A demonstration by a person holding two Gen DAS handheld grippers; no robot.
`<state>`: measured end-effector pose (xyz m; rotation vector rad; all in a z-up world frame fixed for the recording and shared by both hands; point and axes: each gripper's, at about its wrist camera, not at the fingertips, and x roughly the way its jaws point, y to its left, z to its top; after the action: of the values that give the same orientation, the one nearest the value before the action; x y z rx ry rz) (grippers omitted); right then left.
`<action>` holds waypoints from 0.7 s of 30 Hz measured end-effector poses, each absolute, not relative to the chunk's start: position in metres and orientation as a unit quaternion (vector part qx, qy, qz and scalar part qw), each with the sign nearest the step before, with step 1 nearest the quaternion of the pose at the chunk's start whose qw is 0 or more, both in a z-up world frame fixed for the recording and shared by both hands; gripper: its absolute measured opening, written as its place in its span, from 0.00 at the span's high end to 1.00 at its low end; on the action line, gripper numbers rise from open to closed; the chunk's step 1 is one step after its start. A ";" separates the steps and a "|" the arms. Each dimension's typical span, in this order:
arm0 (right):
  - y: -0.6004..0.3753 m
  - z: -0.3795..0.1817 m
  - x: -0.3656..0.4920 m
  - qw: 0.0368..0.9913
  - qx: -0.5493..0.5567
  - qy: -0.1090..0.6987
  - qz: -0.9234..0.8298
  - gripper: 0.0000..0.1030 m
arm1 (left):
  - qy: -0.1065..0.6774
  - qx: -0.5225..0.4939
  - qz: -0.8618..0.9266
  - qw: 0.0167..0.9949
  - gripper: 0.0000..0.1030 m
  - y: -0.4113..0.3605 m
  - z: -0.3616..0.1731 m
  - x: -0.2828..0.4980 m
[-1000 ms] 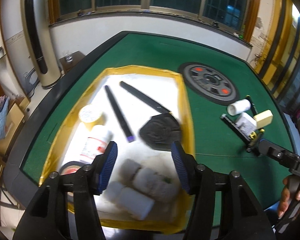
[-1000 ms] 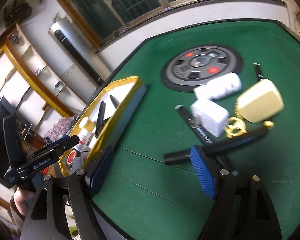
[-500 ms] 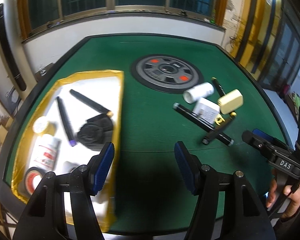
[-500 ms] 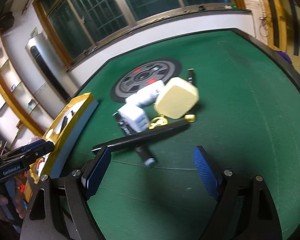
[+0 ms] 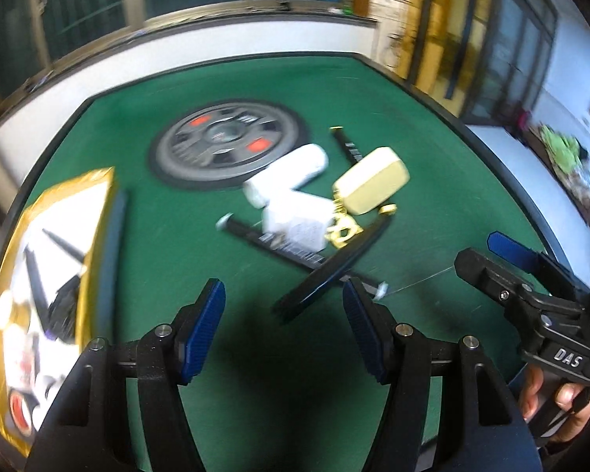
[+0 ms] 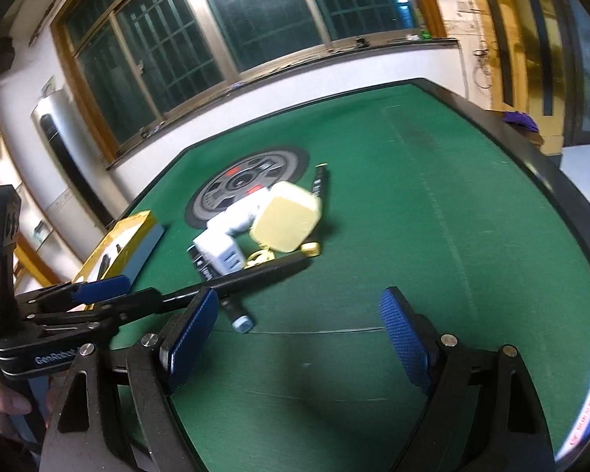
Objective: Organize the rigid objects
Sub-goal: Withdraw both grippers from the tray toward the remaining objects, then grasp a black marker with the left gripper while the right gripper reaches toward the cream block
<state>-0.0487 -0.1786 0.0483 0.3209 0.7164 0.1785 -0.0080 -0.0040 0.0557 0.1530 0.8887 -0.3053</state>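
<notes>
Our left gripper (image 5: 283,326) and right gripper (image 6: 299,326) are black frames with ribbed blue pads (image 5: 202,330) and silver screws (image 5: 163,330). White lettering marks each one's side: "DAS", "GenRobot". Dark sleeve at the right edge.

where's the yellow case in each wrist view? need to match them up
Left wrist: yellow case right of centre, above the tool's right finger, beside the white box.
Right wrist: yellow case just left of centre, right of the white box.
Shared landmark: round grey disc on the green table, behind the pile.
</notes>
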 end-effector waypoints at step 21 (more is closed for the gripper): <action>-0.199 0.043 -0.034 0.910 0.167 0.370 0.078 0.22 | 0.447 0.071 -0.211 0.866 0.87 -0.015 0.033 -0.032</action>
<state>-0.0345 -0.1987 0.0433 0.3441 0.7638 0.1606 -0.0317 -0.0147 0.0335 0.1493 0.9365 -0.4416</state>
